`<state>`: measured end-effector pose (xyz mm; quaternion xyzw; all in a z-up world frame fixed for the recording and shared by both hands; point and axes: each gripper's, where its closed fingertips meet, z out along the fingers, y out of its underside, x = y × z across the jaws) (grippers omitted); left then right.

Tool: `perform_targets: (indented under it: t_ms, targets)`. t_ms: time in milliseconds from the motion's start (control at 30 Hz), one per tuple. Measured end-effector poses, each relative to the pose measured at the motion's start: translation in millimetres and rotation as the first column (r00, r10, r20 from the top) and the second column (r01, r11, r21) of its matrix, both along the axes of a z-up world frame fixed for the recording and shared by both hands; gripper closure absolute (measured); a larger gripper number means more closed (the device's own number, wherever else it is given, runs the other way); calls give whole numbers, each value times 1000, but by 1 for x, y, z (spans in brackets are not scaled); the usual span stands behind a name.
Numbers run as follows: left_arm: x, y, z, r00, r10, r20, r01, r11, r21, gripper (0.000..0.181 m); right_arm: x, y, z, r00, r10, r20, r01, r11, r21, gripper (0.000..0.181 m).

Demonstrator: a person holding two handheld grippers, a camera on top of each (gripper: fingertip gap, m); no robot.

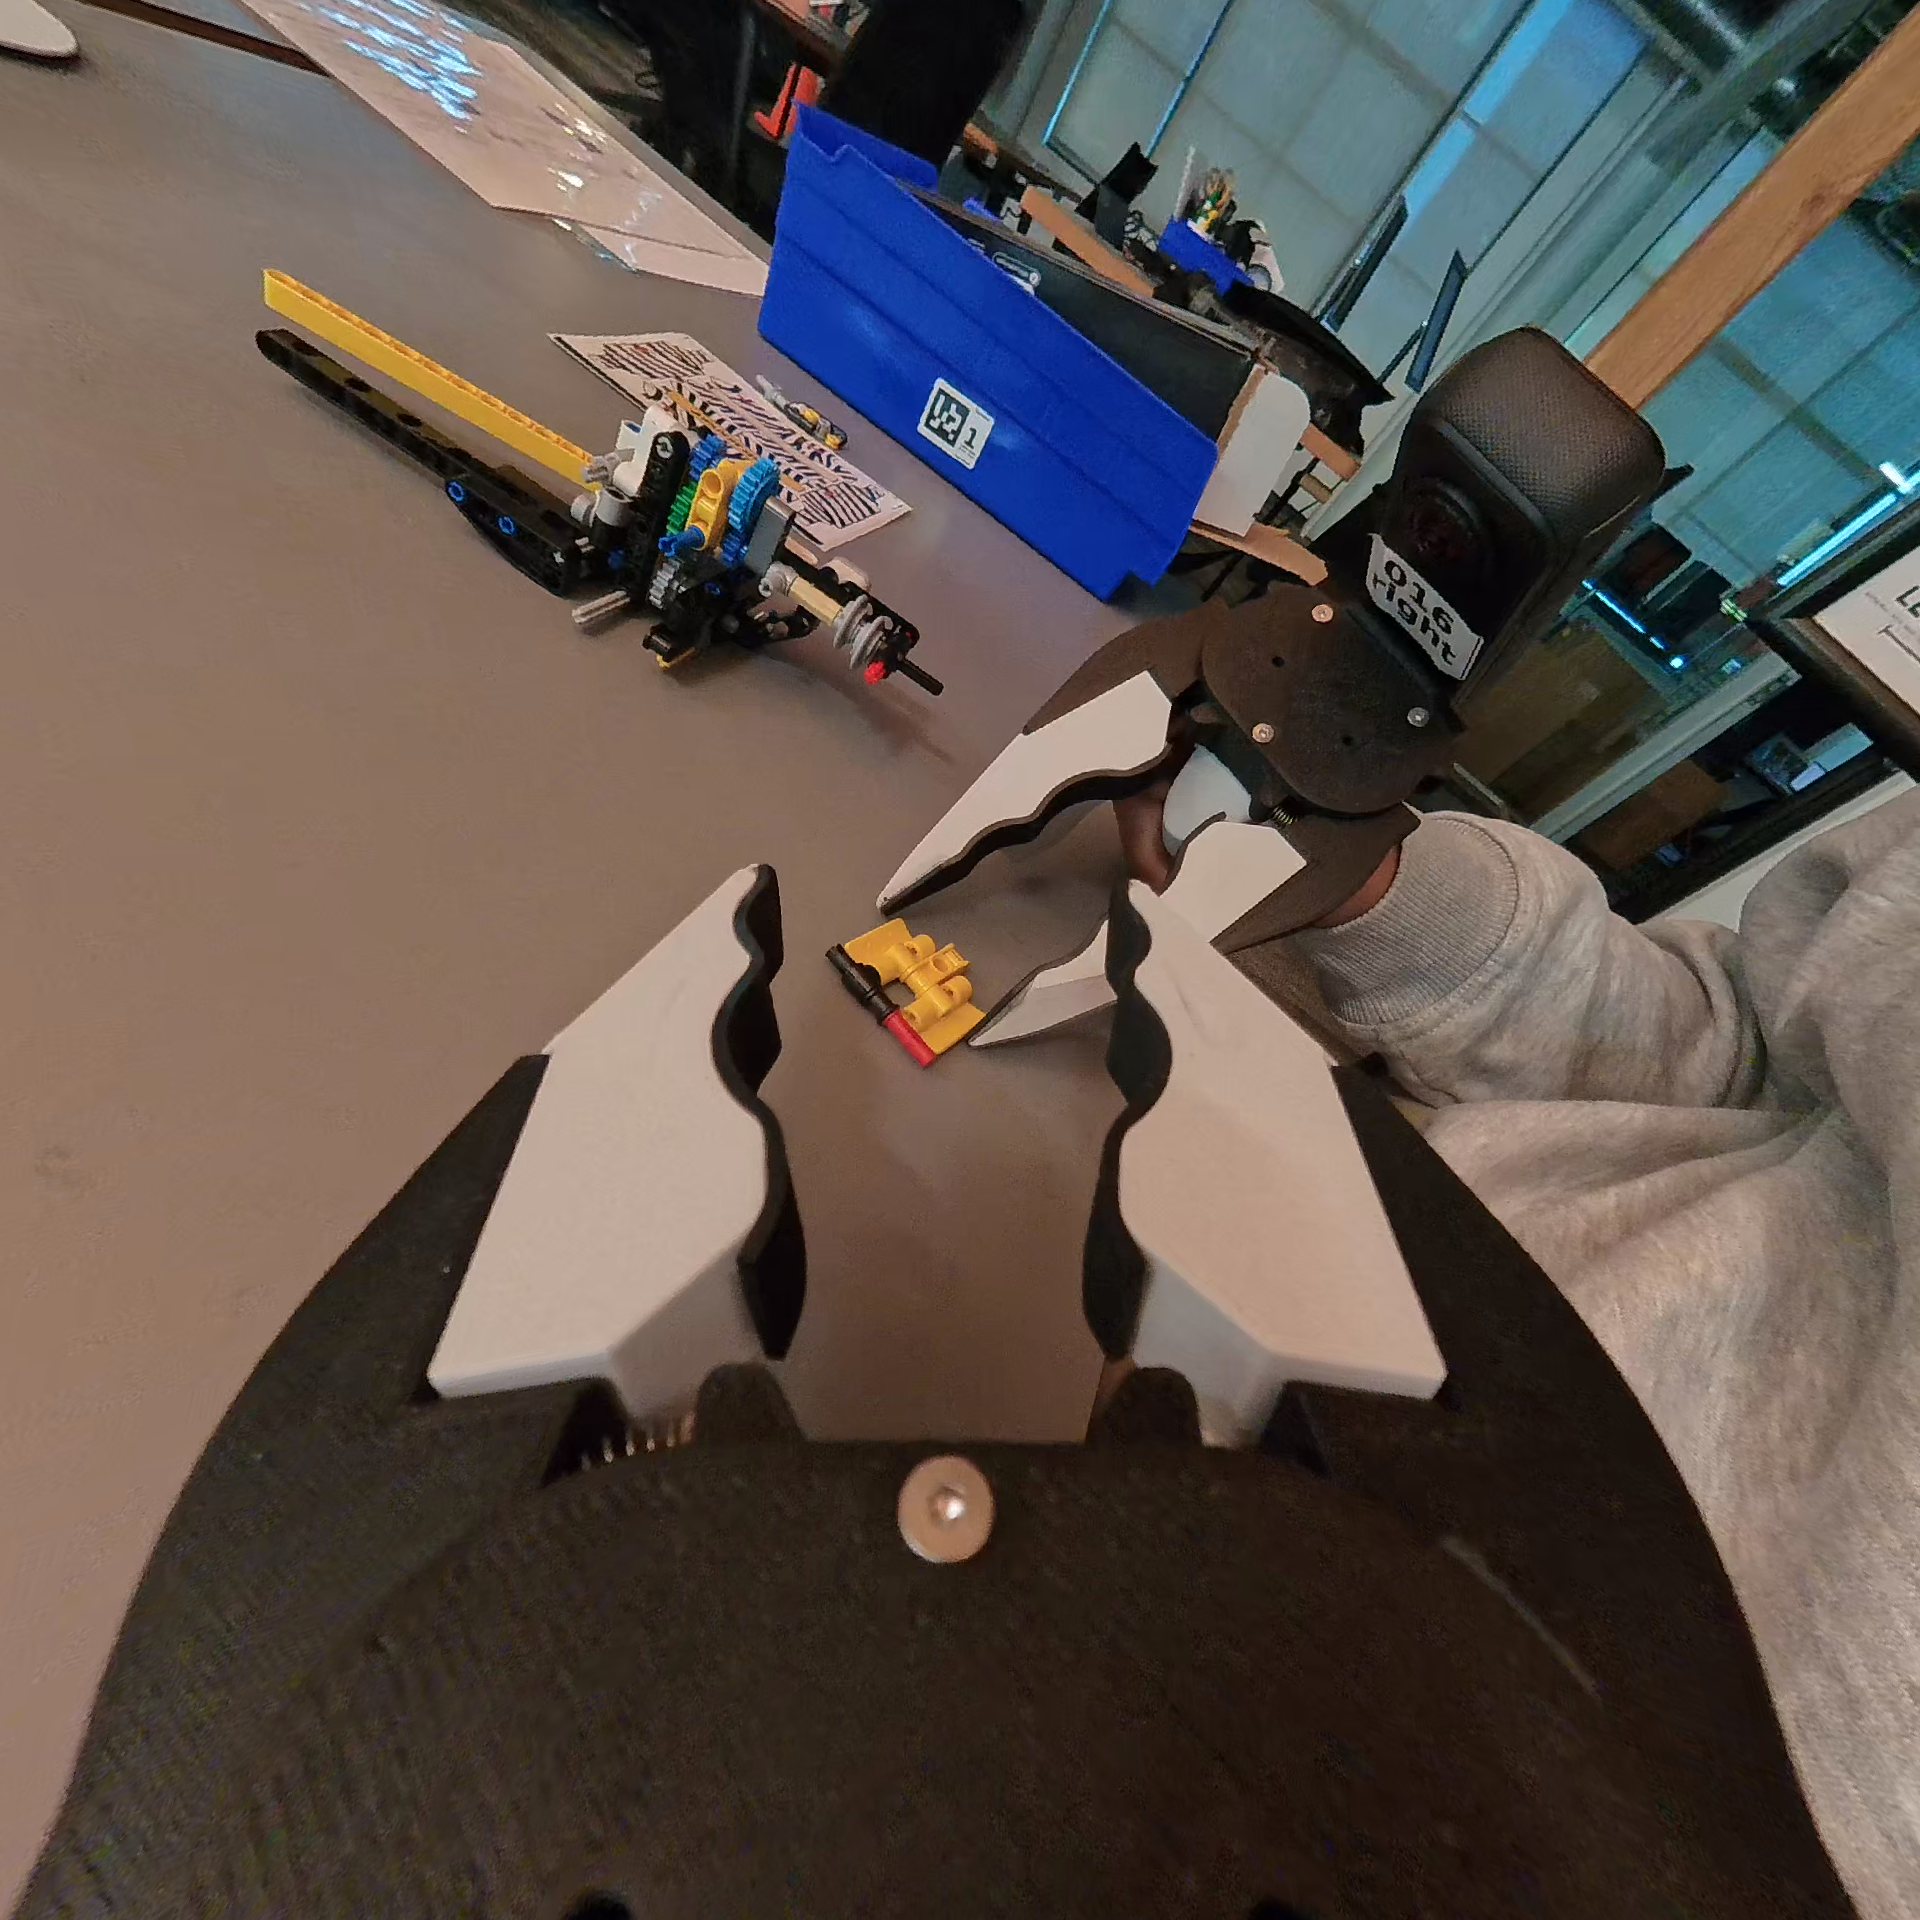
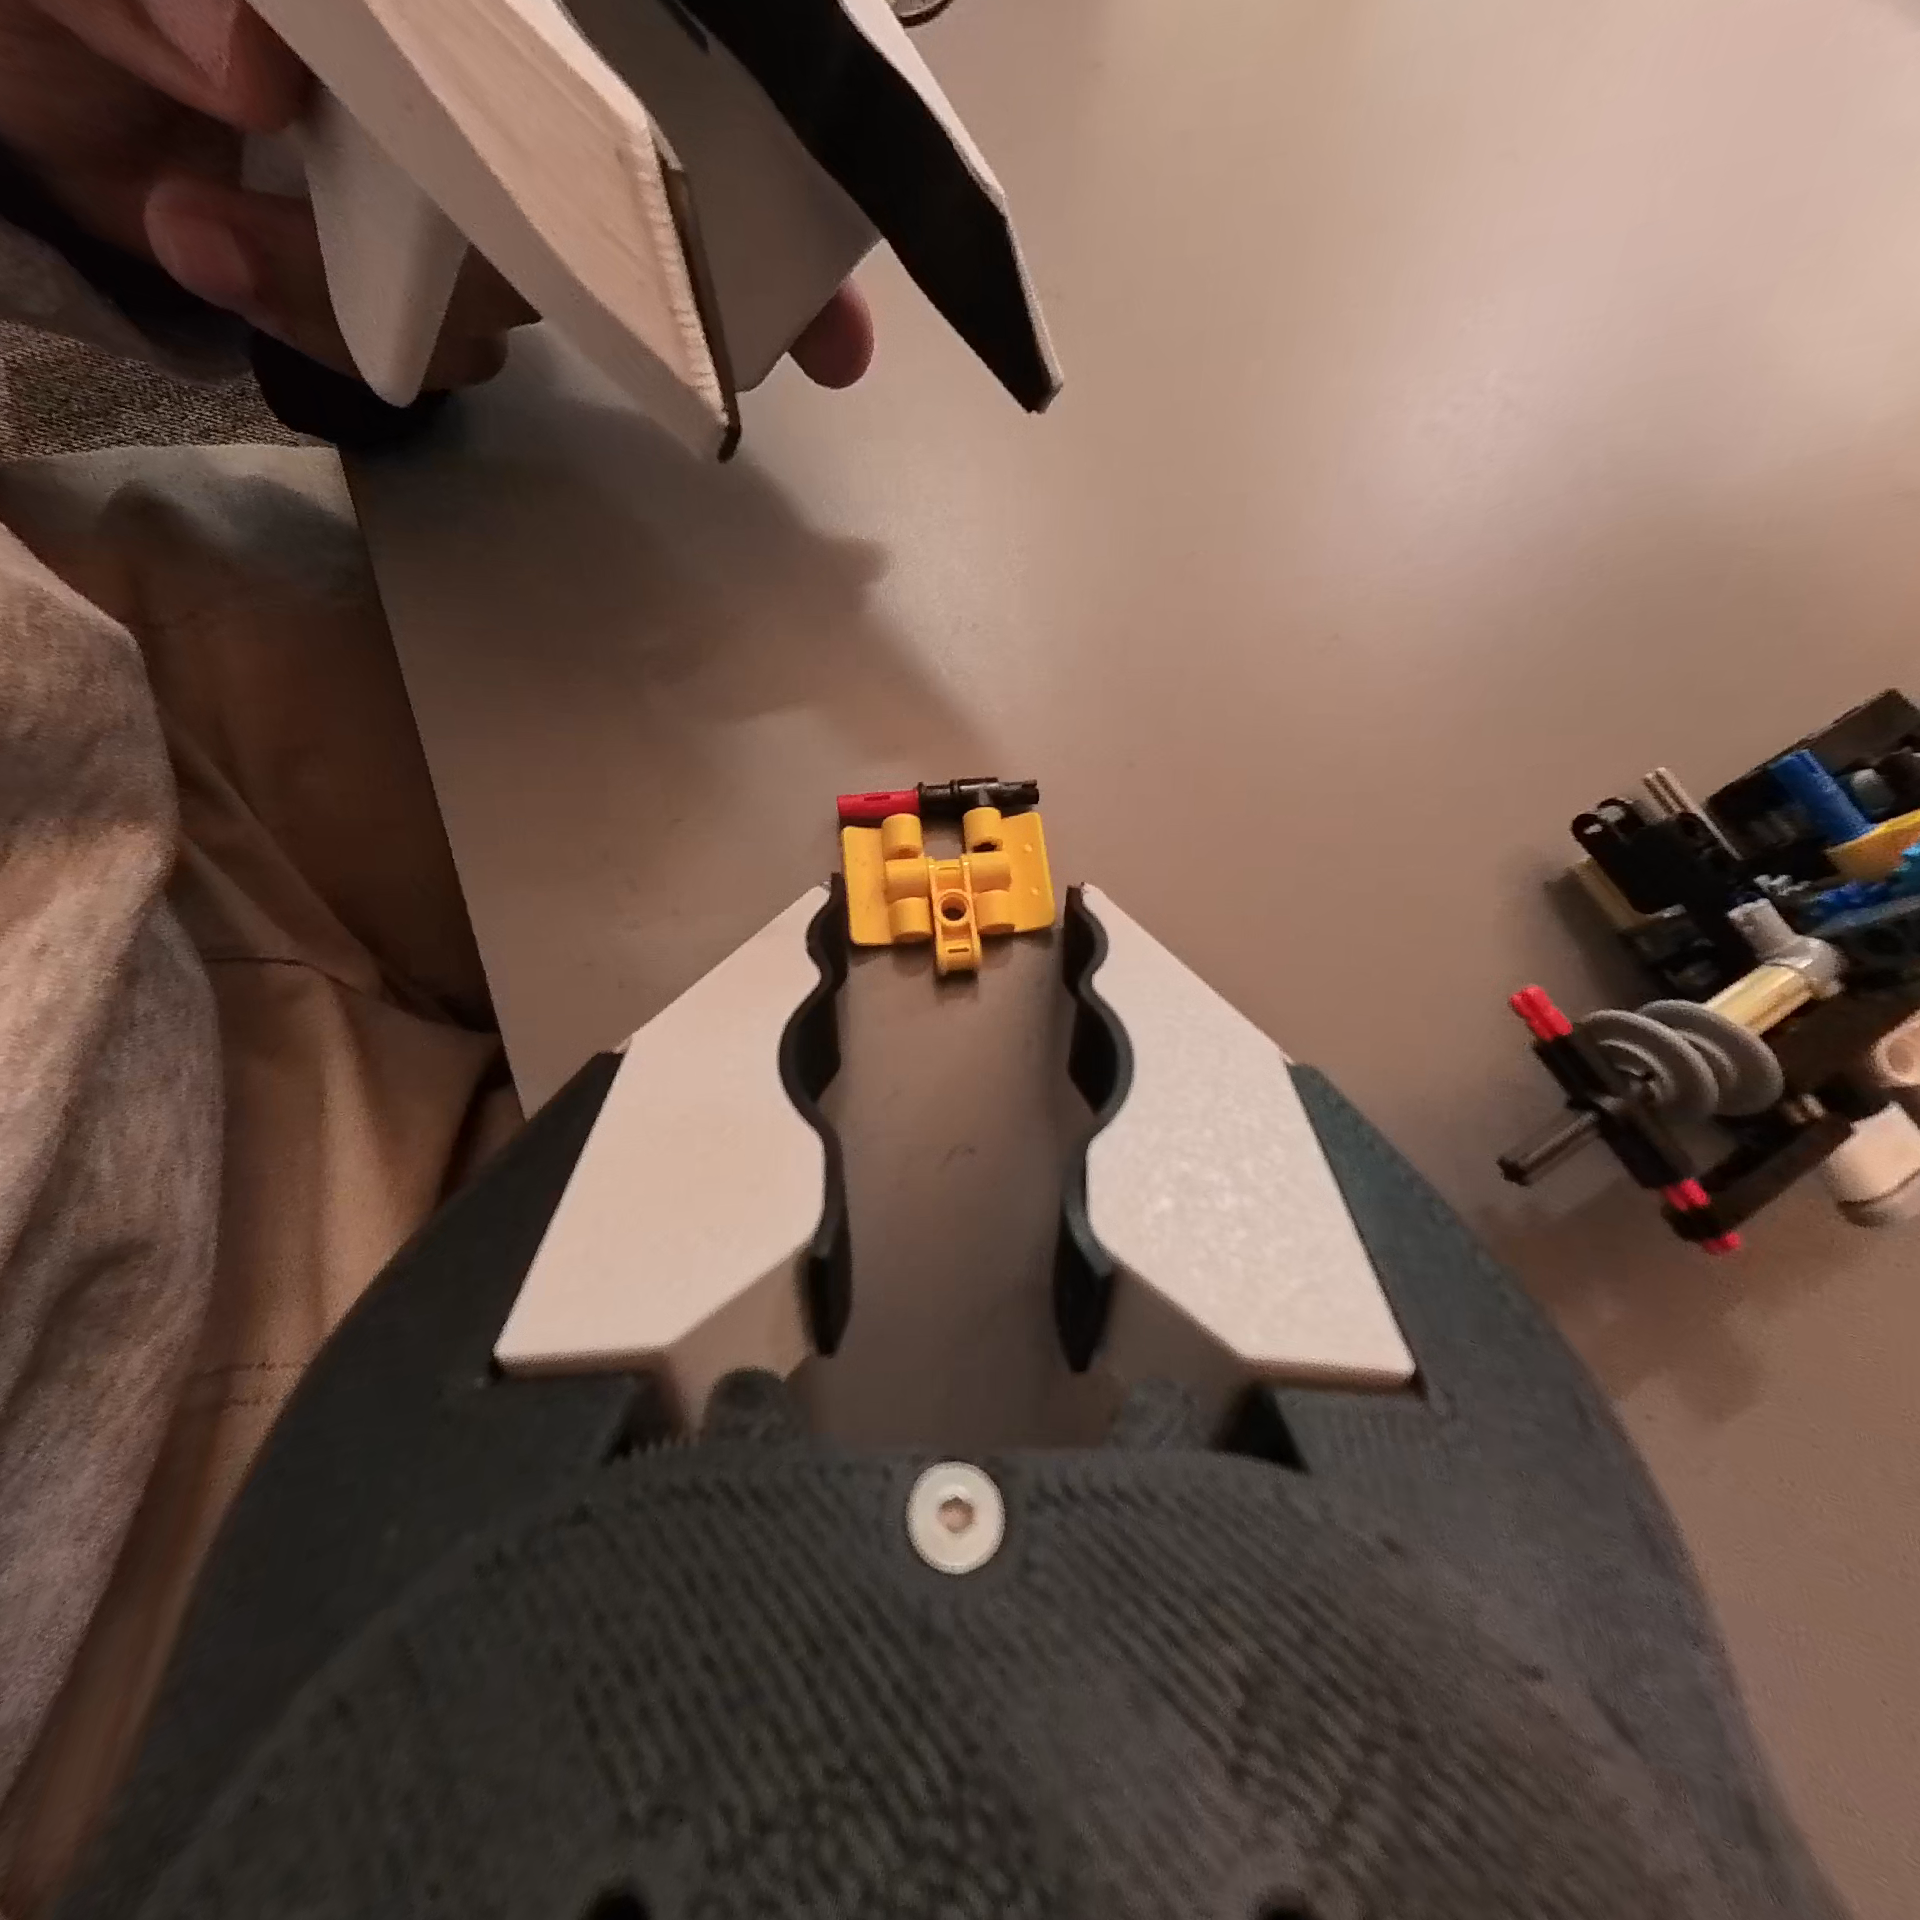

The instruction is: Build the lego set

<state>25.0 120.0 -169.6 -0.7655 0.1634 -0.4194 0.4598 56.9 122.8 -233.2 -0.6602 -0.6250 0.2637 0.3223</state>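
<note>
**Lining up on the small yellow piece**

We are bringing the right hand-held gripper [image 2: 951, 914] down to the surface [image 2: 1351, 520], jaws spread and holding nothing, so that the yellow sub-assembly [image 2: 948, 883] is sitting just at the mouth between the fingertips. It is lying flat, with a black pin [image 2: 982, 795] and a red axle [image 2: 873, 802] touching its far edge. We judge the wide opening is being kept so the fingers can pass either side of the piece without nudging it.

We are holding the left hand-held gripper [image 1: 945, 914] a little above the surface, also open and empty, pointing at the same yellow piece [image 1: 914, 971] from the opposite side. That facing arrangement is probably meant to let one tool steady the part while the other is picking it up or pressing pins in.

The larger build [image 1: 707, 530], with its gears, spring and long yellow beam [image 1: 416, 369], is resting well apart, beside a sticker sheet [image 1: 727, 436] and a blue bin [image 1: 966, 384]. We are likely keeping it clear of the working spot until the small piece is ready to join it
</note>
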Motion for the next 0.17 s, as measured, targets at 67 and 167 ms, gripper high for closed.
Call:
perform_targets:
  t_ms: [67, 167]
  targets:
    - [0, 0, 0, 1000, 0, 1, 0, 1000, -1, 120, 0, 0, 0, 1000, 0, 0, 0, 1000, 0, 140]
    - [0, 0, 0, 1000, 1, 0, -1, 1000, 0, 120, 0, 0, 0, 1000, -1, 0, 1, 1000, 1, 140]
